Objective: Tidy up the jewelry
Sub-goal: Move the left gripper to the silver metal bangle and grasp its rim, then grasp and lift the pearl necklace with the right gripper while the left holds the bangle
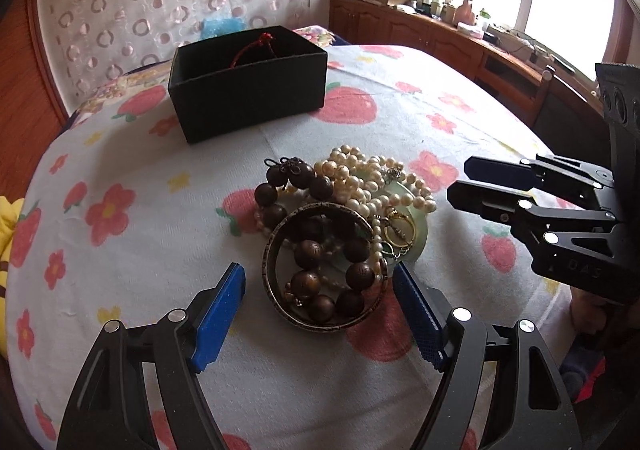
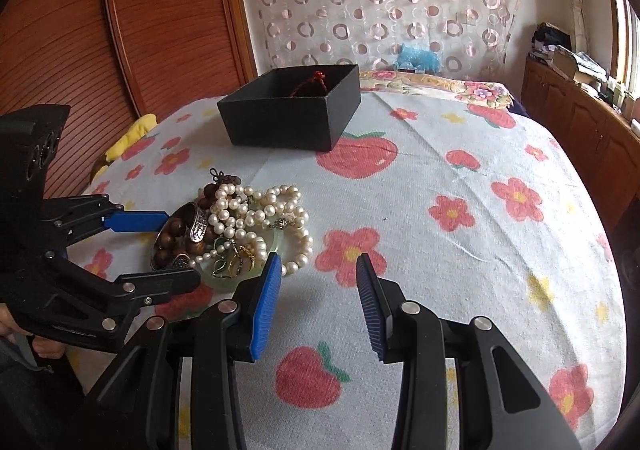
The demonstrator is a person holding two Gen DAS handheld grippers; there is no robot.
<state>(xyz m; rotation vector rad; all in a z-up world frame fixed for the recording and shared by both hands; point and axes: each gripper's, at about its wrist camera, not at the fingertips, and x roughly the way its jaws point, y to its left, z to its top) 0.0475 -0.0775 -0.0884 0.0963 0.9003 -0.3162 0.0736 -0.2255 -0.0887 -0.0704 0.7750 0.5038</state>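
Note:
A pile of jewelry lies on the flowered sheet: a metal bangle (image 1: 280, 290) around dark wooden beads (image 1: 308, 254), a pearl necklace (image 1: 372, 177), a pale green jade bangle (image 1: 418, 238) and gold rings (image 1: 396, 230). My left gripper (image 1: 318, 270) is open and straddles the metal bangle (image 2: 198, 226), its blue pads just clear of the rim. My right gripper (image 2: 319, 262) hangs open over bare sheet right of the pearls (image 2: 256, 209), nothing between its fingers. Behind the pile stands a black box (image 1: 248, 97) holding a red cord bracelet (image 1: 256, 45).
The bed sheet (image 2: 460, 270) stretches wide to the right. A wooden cabinet (image 1: 440, 37) with clutter runs under the window. A yellow cloth (image 2: 132, 133) lies at the bed's left edge by wooden doors (image 2: 160, 21). A blue toy (image 2: 418, 57) sits against the curtain.

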